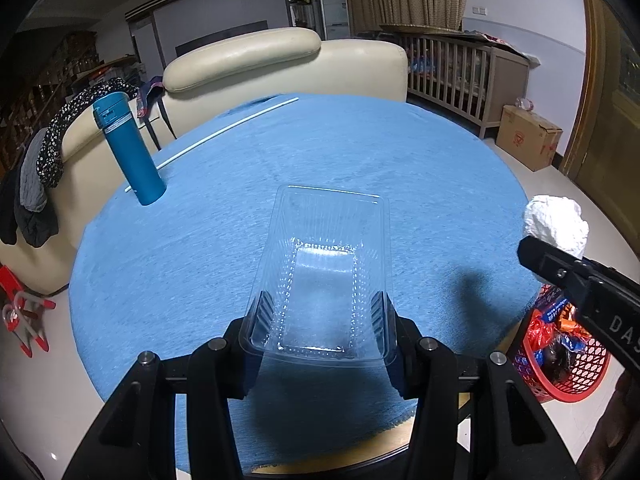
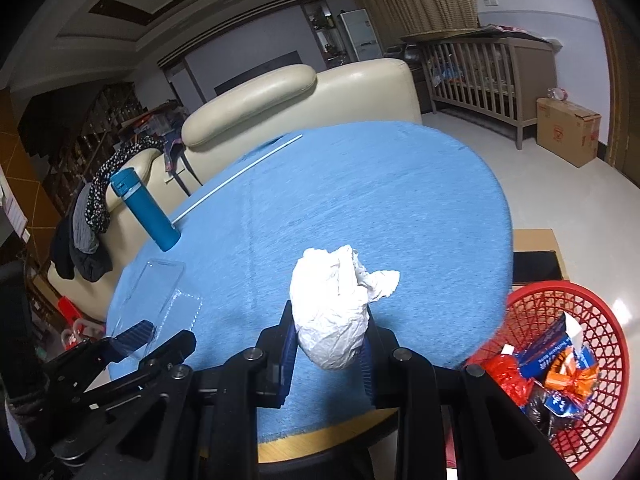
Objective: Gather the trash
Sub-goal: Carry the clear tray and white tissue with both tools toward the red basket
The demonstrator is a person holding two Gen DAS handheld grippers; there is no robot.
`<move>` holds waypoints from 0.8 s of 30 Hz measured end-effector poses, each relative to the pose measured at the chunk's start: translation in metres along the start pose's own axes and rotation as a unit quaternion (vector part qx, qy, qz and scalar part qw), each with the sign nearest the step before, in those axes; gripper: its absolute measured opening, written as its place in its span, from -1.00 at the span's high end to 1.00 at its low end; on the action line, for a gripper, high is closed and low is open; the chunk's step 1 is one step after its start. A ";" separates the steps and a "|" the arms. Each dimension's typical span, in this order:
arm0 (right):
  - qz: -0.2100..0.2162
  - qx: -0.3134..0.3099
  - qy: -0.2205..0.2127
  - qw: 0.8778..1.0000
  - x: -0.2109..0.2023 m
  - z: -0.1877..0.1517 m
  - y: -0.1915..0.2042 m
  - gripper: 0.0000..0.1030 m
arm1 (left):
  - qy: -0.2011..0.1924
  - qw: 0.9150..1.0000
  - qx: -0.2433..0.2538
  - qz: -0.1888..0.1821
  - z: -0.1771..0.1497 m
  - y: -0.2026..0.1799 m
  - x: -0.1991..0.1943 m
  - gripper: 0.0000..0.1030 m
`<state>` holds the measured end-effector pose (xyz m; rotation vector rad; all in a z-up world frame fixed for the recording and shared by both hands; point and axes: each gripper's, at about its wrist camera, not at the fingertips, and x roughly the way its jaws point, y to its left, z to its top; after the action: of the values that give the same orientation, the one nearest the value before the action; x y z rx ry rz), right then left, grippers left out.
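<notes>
My left gripper [image 1: 320, 320] is shut on a clear plastic tray [image 1: 324, 272] and holds it above the round table with the blue cloth [image 1: 360, 148]. The tray also shows in the right wrist view [image 2: 156, 296], at the left, with the left gripper [image 2: 132, 336] on it. My right gripper [image 2: 328, 320] is shut on a crumpled white paper ball [image 2: 332, 308] over the table's near edge. The ball shows in the left wrist view [image 1: 556, 224] at the right. A red mesh basket [image 2: 600, 320] holding wrappers stands on the floor at the right, also visible in the left wrist view [image 1: 576, 376].
A blue bottle [image 1: 130, 148] stands upright at the table's left edge, next to a long white stick [image 1: 224, 132]. A cream sofa [image 1: 280, 64] with clothes draped on it is behind the table. A cardboard box [image 1: 528, 140] and a wooden crib [image 1: 464, 72] stand at the far right.
</notes>
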<state>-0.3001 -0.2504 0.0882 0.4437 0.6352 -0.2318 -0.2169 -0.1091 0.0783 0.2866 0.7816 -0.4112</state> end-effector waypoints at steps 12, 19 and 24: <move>-0.015 0.026 -0.013 0.999 -0.021 0.000 -0.032 0.43 | 0.001 0.999 0.032 -0.016 0.009 -0.031 0.003 -0.02; -0.025 0.041 -0.018 0.999 -0.031 -0.001 -0.053 0.43 | 0.001 0.998 0.052 -0.029 0.015 -0.055 0.002 -0.02; -0.035 0.050 -0.024 0.998 -0.040 0.000 -0.068 0.43 | 0.000 0.996 0.071 -0.045 0.018 -0.076 0.003 -0.02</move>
<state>-0.3549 -0.3070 0.0904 0.5101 0.5945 -0.3409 -0.2391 -0.1841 0.0810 0.3846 0.7691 -0.5537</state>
